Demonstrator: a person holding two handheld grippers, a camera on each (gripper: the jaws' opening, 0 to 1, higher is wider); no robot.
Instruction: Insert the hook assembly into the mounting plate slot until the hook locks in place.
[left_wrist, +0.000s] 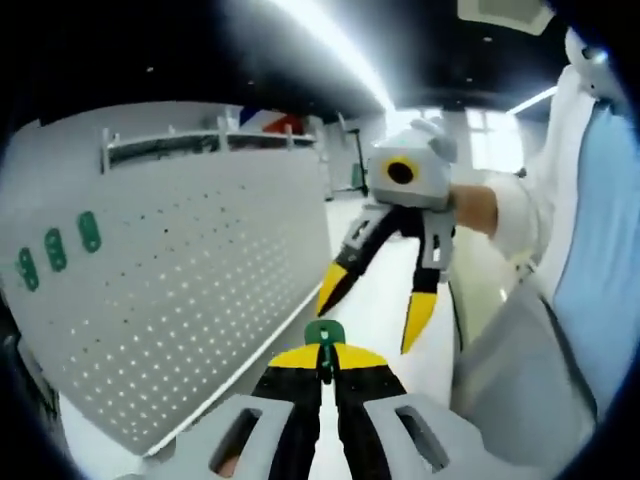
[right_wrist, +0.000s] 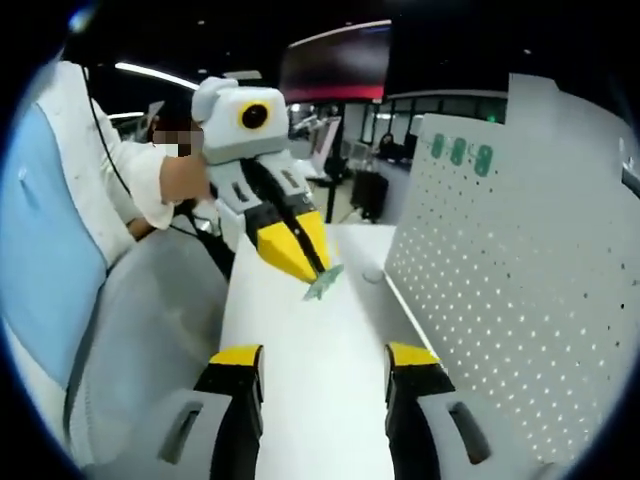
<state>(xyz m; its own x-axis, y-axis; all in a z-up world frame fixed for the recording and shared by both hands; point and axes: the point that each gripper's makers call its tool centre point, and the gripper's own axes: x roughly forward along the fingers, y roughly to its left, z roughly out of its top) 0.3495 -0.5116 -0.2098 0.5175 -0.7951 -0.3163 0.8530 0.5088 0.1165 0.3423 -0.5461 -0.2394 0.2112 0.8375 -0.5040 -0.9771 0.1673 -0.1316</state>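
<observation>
While I hold the small green plastic hook piece (left_wrist: 325, 333) pinched tight in my left gripper (left_wrist: 326, 362), it sits up in the air above the long white table (right_wrist: 310, 370), not yet at the board. From the right gripper view, the same hook (right_wrist: 324, 282) sticks out of the yellow tips. The big white board full of little holes (left_wrist: 180, 290) stands at nine o'clock from the hook. Three green hook pieces (right_wrist: 458, 151) already hang near its top. My right gripper (right_wrist: 325, 368) is wide open and holds nothing. I think I am carrying the hook over. Next I must turn it toward the board and push it into a slot. I cannot make out the hook's back or which slot fits.
</observation>
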